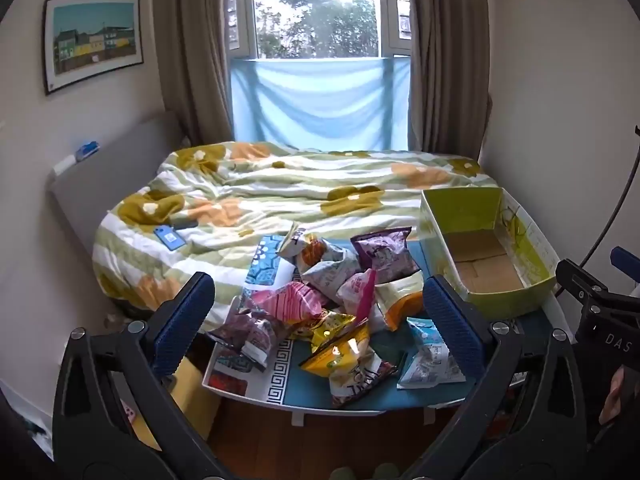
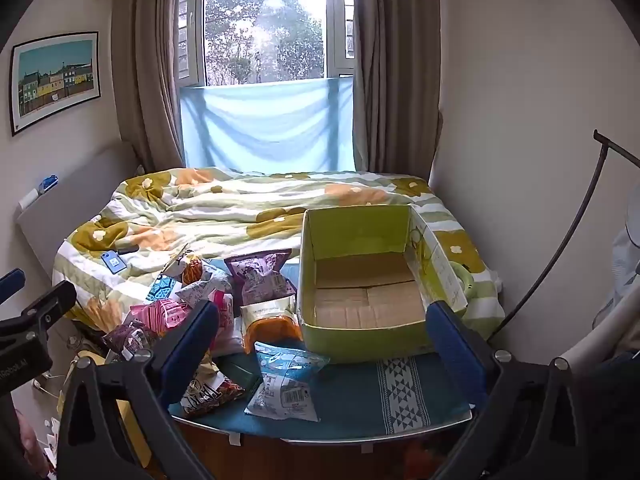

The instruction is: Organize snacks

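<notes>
Left gripper (image 1: 320,312): jaws apart, holding nothing.
Right gripper (image 2: 324,344): jaws apart, holding nothing.
Snack packets (image 1: 340,292): piled left of green box (image 2: 360,344).

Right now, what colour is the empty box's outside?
Yellow-green; the box shows best in the right wrist view.

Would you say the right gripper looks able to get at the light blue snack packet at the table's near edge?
Probably yes: the right gripper is open and empty, and the light blue packet lies alone, uncovered, just ahead of it beside the green box.
</notes>
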